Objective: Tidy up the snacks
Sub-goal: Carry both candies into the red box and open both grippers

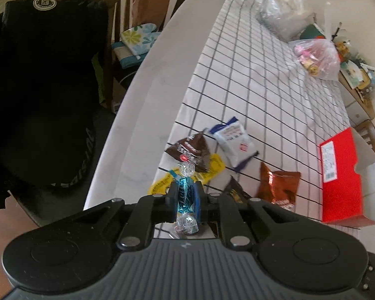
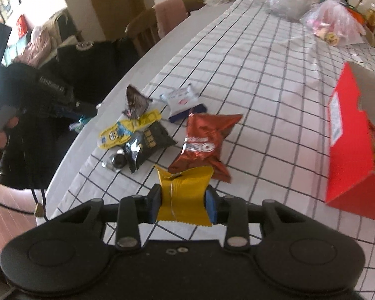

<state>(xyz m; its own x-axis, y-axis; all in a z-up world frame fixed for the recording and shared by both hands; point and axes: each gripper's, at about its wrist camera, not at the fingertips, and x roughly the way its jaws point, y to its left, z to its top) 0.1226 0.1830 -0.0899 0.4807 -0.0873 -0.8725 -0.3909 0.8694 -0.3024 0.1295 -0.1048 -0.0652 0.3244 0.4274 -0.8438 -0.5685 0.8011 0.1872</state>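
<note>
Left tongs [image 1: 186,200] clamp blue candy [image 1: 186,197]; right tongs [image 2: 184,203] clamp yellow packet [image 2: 185,197] near Oreo bag [image 2: 205,145].

The blue candy [image 1: 186,197] wears glossy foil with clear, crinkled cellophane ends. The yellow packet [image 2: 183,202] is shiny plastic film, as is the creased red Oreo bag [image 2: 205,145]. The checked tablecloth [image 1: 262,80] looks like matt woven cloth. The red box [image 1: 342,182] is smooth card. Each tool's body is matt black plastic with metal rivets.
</note>
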